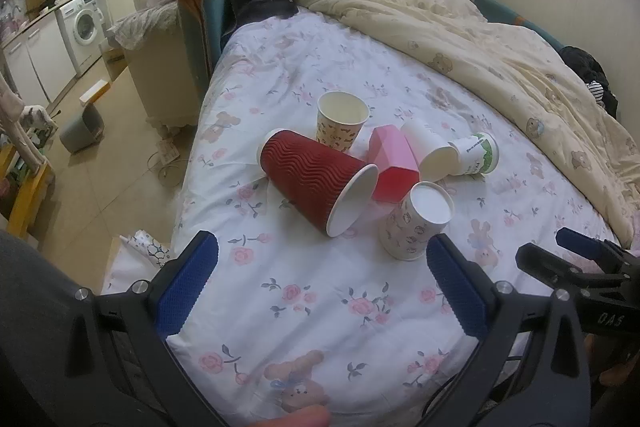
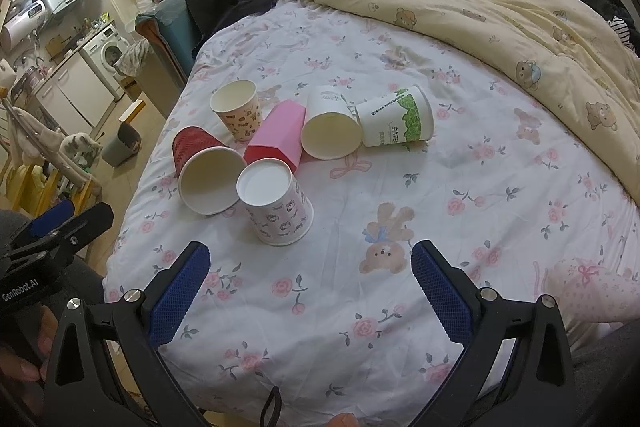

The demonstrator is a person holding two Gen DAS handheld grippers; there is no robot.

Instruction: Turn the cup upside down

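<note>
Left wrist view puts the one cup that stands mouth-up — the bear-print cup [image 1: 342, 121] — at the far side of the cluster, well ahead of the fingers and a little right of the midline between them. Its long axis is upright, its open rim toward the ceiling, so it looks the likeliest candidate for flipping. It stands on the floral sheet [image 1: 320, 287], with the red ribbed cup [image 1: 314, 183] lying on its side just in front of it, mouth toward the camera, and the pink cup [image 1: 390, 163] lying beside it on the right. A second printed cup [image 1: 416, 221] already sits base-up nearest the grippers; a plain white cup [image 1: 430, 151] and a green-printed cup [image 1: 476, 153] lie on their sides further right.

Left gripper [image 1: 322, 281] hovers low over the sheet with its blue pads spread wide and nothing between them. Right gripper [image 2: 310, 285] is equally wide open and empty; in its view the bear-print cup [image 2: 236, 109] lies ahead and clearly to the left. My judgement — the left gripper is better placed, though it must reach over or around the red ribbed cup.
</note>
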